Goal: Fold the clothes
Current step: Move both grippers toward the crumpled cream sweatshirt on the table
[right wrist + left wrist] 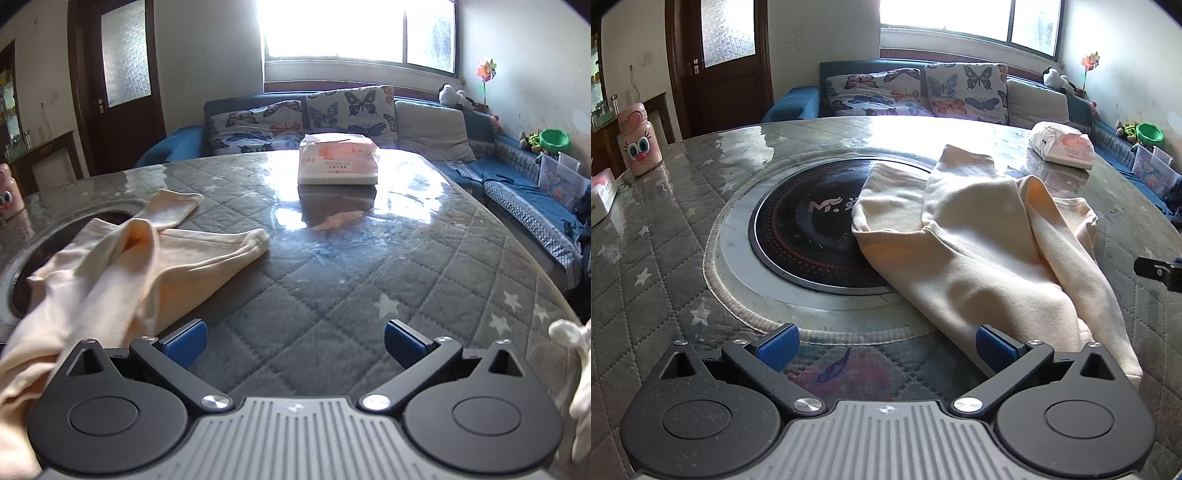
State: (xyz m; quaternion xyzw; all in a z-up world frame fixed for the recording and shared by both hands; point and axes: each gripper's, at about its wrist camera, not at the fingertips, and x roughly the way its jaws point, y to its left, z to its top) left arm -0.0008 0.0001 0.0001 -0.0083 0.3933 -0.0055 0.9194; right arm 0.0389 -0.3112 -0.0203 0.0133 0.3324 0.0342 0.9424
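A cream-coloured garment point(979, 251) lies crumpled on the round table, partly over the black hotplate point(805, 236) in the middle. Its near end reaches my left gripper's right finger. My left gripper point(884, 347) is open and empty, low over the table, left of the garment's near end. In the right wrist view the garment point(122, 266) lies at the left, its near end passing beside my left finger. My right gripper point(293, 345) is open and empty over the bare quilted table cover point(332, 277). Part of the right gripper point(1160, 273) shows at the left view's right edge.
A tissue pack point(338, 160) sits at the table's far side. A pink cartoon bottle point(639, 144) and a box point(600, 195) stand at the far left. A sofa with butterfly cushions point(916, 92) lies beyond the table. Something white point(576, 369) shows at the right edge.
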